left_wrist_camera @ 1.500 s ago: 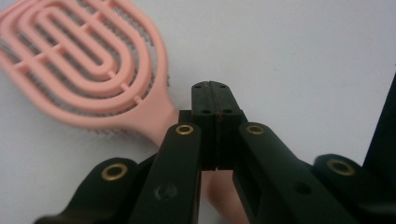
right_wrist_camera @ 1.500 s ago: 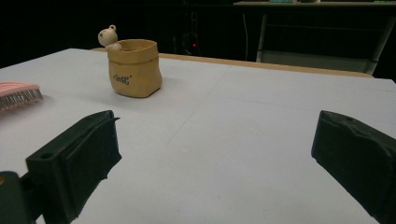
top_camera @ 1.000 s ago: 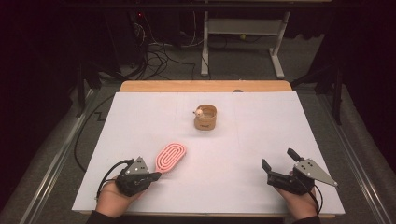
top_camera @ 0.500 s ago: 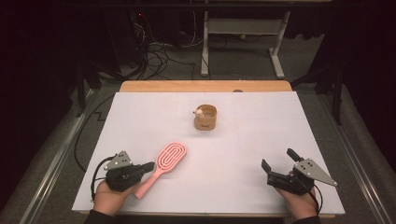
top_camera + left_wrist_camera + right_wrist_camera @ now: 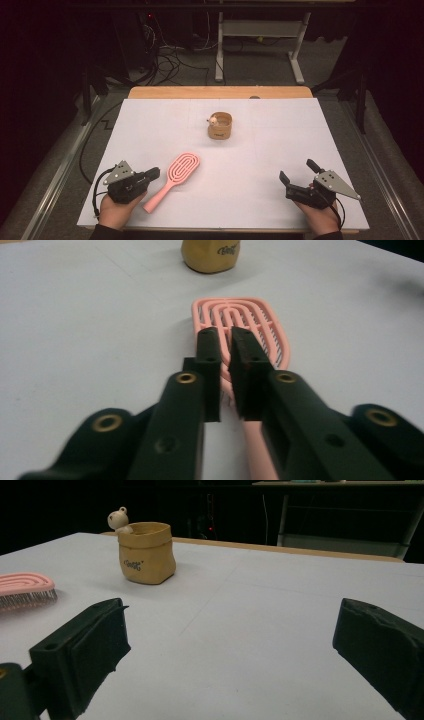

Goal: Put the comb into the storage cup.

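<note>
1. My left gripper (image 5: 150, 174) sits at the table's near left. A second ago it was closed on the brush (image 5: 175, 177) handle; now it has drawn back left and its jaws have just been opening. They stand narrow, a slim gap between them, with nothing pinched in the left gripper view; the handle runs under and beside the tips.
2. The brush lies flat on the white table (image 5: 260, 150), head pointing up-right toward the pot (image 5: 220, 126), handle end near my left hand (image 5: 116, 210). Since a second ago it has slid nearer and turned more diagonal.
3. I judge this a release: the brush is set down, and any next pick needs a fresh grip.
4. My right gripper (image 5: 298, 175) rests at the near right, jaws wide, empty, unmoved.
</note>
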The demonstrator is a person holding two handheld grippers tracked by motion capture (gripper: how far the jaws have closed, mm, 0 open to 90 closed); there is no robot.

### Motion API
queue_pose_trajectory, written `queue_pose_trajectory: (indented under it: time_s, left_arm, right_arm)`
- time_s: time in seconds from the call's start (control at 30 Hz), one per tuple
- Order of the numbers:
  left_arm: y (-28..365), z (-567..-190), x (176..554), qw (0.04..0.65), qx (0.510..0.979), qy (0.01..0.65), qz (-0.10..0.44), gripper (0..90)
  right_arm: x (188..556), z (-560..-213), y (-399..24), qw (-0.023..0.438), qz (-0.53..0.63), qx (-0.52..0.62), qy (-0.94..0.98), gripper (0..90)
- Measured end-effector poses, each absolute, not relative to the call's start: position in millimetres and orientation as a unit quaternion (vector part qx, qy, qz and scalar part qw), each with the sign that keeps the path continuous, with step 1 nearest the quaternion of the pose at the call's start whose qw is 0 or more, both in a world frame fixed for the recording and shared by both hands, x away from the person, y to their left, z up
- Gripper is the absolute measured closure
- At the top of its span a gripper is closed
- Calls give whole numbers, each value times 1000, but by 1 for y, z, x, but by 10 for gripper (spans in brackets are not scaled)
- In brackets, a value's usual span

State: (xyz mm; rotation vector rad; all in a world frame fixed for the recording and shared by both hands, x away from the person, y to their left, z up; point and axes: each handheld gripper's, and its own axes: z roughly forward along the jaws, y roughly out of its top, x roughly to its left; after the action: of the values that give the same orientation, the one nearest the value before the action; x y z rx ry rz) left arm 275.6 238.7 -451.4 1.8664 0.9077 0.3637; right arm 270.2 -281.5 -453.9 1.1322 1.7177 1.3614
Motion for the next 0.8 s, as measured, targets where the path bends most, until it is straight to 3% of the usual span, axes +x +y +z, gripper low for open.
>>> queue_pose_trajectory:
  time_s: [0.17,0.3,0.4,0.47,0.6,0.63,0.8]
  left_arm:
    - [236,-451,274,492,771,371,159,751]
    - [236,-451,274,488,764,386,172,632]
    - [238,-451,274,487,758,395,178,625]
    - [238,-451,274,486,757,398,179,558]
    - [239,-453,275,482,755,408,177,550]
    - [239,-453,275,482,755,408,177,495]
    - [236,-453,277,472,757,414,177,402]
  right_arm:
    - [270,-454,-280,332,520,429,660,19]
    - [271,-453,-277,338,517,417,667,18]
    - [273,-452,-275,342,509,404,679,18]
    - [273,-452,-274,340,510,403,679,15]
    - [273,-449,-275,348,508,394,682,13]
    - [272,-449,-275,348,510,395,680,13]
    - [268,-451,-278,347,511,396,679,13]
